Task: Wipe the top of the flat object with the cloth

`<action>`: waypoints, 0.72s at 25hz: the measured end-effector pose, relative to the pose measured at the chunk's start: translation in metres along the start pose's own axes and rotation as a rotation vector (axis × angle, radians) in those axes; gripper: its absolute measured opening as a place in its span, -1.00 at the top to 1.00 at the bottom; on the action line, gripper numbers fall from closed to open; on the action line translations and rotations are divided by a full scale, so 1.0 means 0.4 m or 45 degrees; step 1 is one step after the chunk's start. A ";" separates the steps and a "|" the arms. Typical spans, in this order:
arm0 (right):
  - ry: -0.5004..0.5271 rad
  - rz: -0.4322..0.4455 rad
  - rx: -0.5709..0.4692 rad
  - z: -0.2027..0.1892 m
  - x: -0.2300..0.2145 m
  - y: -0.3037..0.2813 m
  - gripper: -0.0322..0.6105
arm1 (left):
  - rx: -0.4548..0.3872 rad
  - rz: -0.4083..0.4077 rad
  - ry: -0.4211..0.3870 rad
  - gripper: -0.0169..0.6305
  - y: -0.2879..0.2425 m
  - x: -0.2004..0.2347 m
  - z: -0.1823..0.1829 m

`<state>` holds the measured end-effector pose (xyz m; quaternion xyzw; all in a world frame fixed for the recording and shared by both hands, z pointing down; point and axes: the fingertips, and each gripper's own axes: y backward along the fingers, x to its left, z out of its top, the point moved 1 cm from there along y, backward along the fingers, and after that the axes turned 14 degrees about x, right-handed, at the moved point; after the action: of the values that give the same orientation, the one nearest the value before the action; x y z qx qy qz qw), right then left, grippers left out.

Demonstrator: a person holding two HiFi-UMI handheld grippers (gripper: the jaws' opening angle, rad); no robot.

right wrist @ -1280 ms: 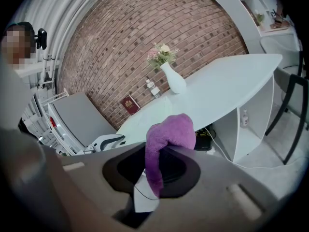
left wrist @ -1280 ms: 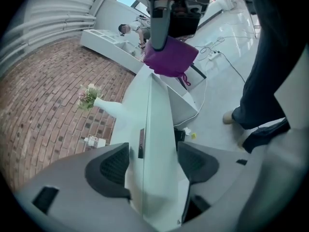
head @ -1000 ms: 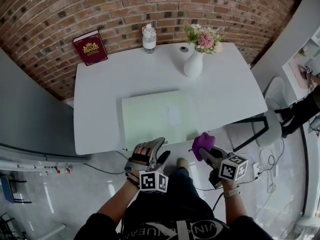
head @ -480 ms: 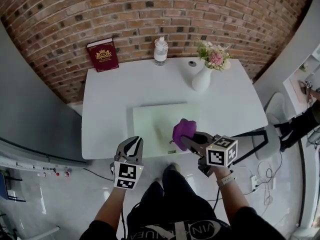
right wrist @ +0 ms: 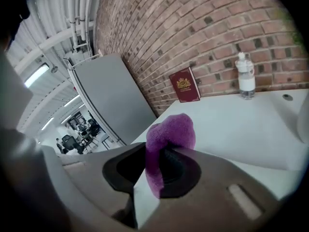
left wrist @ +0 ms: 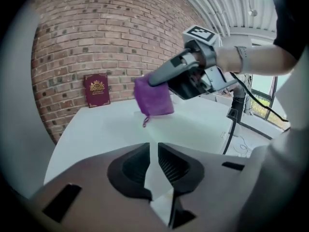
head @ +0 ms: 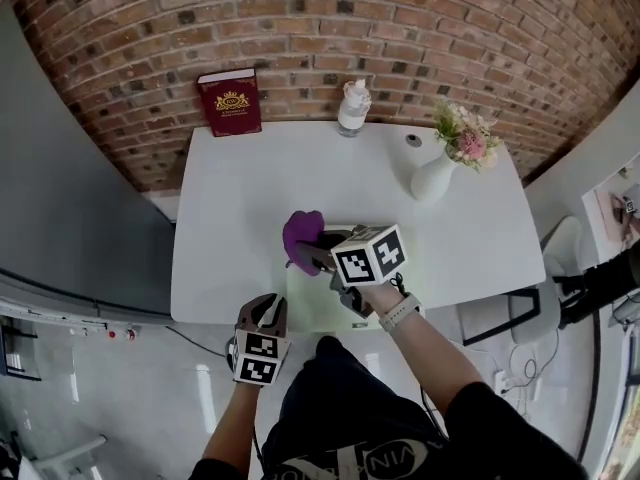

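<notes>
A white table (head: 230,198) is seen in front of a red brick wall (head: 330,28). A thin, flat, pale green board (head: 308,303) is laid on the table close to the front edge. Part of it is hidden under the right gripper (head: 318,256). A small, soft purple cloth (head: 303,236) is gripped tight between this gripper's jaws, and it is bunched up above their tips. The cloth is held over the far left corner of the green board. It cannot be told if the board is touched by it. The left gripper (head: 267,308) is held low at the front edge of the table, to the left of the board. Its jaws have just been closing and are pressed together now, with nothing between them. A cube with black and white square marks is seen on each gripper. A dark red book (head: 230,101) with a gold crest is stood up against the wall. Its gold writing is too small to be read. A clear plastic bottle (head: 351,108) with a white label is placed at the back, and its label cannot be read. A white vase (head: 433,178) is filled with pink and white flowers (head: 465,133). White letters are seen on the person's black shirt (head: 340,438), but they are cut off.
</notes>
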<state>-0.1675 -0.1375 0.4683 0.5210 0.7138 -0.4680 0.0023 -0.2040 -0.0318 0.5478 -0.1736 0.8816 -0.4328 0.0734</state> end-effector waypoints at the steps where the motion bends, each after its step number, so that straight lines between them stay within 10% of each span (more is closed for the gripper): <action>1: -0.008 0.023 0.039 0.009 -0.004 -0.033 0.71 | 0.013 -0.002 -0.002 0.85 -0.006 -0.003 -0.002; 13: 0.114 -0.165 0.370 -0.019 -0.127 -0.155 0.71 | 0.256 0.095 -0.030 0.82 -0.075 0.012 -0.054; 18: 0.086 -0.157 0.324 -0.007 -0.144 -0.130 0.71 | 0.090 0.068 0.136 0.82 -0.041 0.043 -0.018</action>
<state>-0.1786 -0.1791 0.5327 0.4876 0.6790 -0.5363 -0.1167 -0.2180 -0.0422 0.5656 -0.1240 0.8728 -0.4701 0.0437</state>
